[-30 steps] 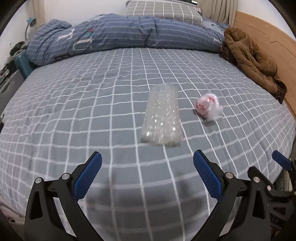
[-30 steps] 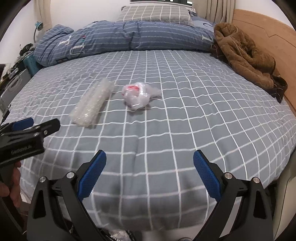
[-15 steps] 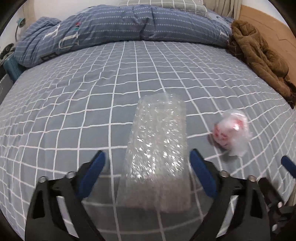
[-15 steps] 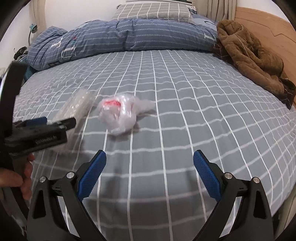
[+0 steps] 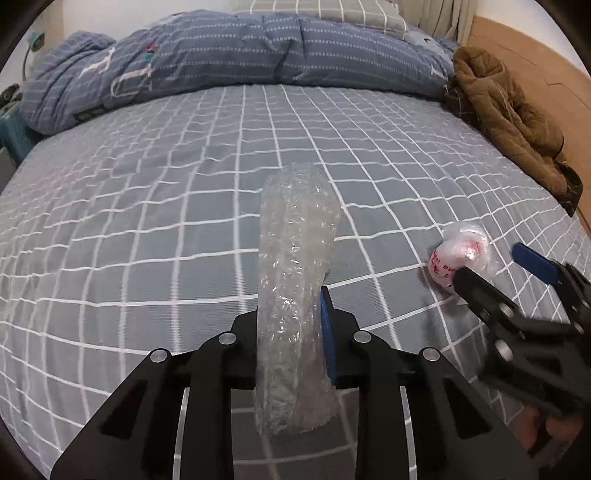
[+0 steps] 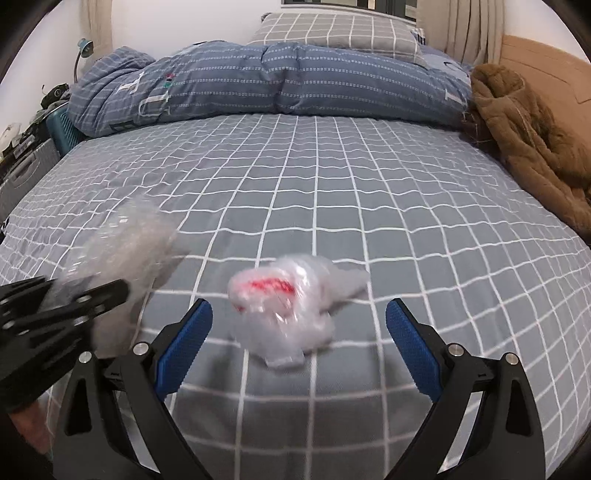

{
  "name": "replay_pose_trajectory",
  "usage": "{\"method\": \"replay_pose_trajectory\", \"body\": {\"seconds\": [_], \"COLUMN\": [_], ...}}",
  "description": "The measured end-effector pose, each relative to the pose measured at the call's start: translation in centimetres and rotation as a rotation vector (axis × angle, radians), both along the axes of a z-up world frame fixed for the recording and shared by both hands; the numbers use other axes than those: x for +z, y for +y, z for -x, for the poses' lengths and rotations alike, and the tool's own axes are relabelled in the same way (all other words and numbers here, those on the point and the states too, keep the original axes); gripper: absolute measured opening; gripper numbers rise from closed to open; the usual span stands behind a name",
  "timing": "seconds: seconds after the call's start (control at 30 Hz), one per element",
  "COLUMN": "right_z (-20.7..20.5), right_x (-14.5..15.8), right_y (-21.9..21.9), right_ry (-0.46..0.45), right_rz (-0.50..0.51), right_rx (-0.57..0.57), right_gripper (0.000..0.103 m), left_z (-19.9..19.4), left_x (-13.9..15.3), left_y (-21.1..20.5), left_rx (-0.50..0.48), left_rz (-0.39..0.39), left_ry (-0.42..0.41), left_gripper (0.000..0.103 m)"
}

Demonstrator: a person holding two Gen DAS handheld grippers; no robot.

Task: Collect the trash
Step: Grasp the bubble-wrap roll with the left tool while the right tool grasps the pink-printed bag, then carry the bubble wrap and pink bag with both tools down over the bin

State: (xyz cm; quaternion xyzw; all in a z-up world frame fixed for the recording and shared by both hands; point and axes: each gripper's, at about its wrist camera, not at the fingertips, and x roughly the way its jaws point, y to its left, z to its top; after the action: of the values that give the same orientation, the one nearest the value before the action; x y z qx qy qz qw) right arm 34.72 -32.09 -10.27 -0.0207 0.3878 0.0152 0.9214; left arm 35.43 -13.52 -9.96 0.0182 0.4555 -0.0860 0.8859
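Note:
A roll of clear bubble wrap (image 5: pixel 295 258) lies on the grey checked bed (image 5: pixel 147 221). My left gripper (image 5: pixel 291 332) is shut on its near end and squeezes it narrow; it also shows blurred in the right wrist view (image 6: pixel 125 243). A crumpled clear plastic bag with red print (image 6: pixel 284 299) lies on the bed between the open fingers of my right gripper (image 6: pixel 299 336), untouched by the pads. In the left wrist view the bag (image 5: pixel 461 254) sits at the right, just beyond my right gripper (image 5: pixel 502 273).
A folded blue duvet (image 6: pixel 277 81) and a checked pillow (image 6: pixel 340 33) lie at the bed's far end. A brown jacket (image 6: pixel 532 136) lies by the wooden headboard (image 6: pixel 546 55) at the right. A teal box (image 6: pixel 64 129) and clutter stand left of the bed.
My left gripper has moved onto the bubble wrap and shut on it. My right gripper has moved forward so that the plastic bag lies between its open fingers.

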Motion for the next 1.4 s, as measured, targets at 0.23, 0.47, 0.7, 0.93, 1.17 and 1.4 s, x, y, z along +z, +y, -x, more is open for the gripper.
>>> {"method": "replay_pose_trajectory", "body": {"seconds": [0.23, 0.47, 0.7, 0.93, 1.17, 1.4], "right_z": [-1.9, -0.1, 2.9, 5.0, 7.0, 9.2], "right_x": [-1.7, -0.6, 1.6, 2.3, 3.1, 4.4], "right_y": [0.9, 1.7, 2.5, 3.4, 4.1, 4.9], "right_ry": [0.066, 0.033, 0.003, 0.022, 0.027, 0.014], "right_rz": [-0.001, -0.004, -0.013, -0.008, -0.019, -0.025], "right_rx": [0.007, -0.017, -0.015, 0.002, 0.008, 0.020], "right_gripper": [0.054, 0.052, 0.052, 0.052, 0.052, 0.052], "left_z": [1.1, 2.9, 4.6, 6.2, 7.8, 10.2], "left_x": [0.5, 1.3, 2.7, 3.7, 4.5, 5.1], "left_y": [3.0, 4.8, 5.4, 5.7, 6.1, 6.5], "left_rx": [0.032, 0.058, 0.065, 0.069, 0.071, 0.071], "left_rz": [-0.008, -0.009, -0.004, 0.001, -0.007, -0.006], "left_ry": [0.005, 0.005, -0.005, -0.010, -0.011, -0.009], "left_gripper": [0.024, 0.024, 0.024, 0.024, 0.024, 0.024]}}
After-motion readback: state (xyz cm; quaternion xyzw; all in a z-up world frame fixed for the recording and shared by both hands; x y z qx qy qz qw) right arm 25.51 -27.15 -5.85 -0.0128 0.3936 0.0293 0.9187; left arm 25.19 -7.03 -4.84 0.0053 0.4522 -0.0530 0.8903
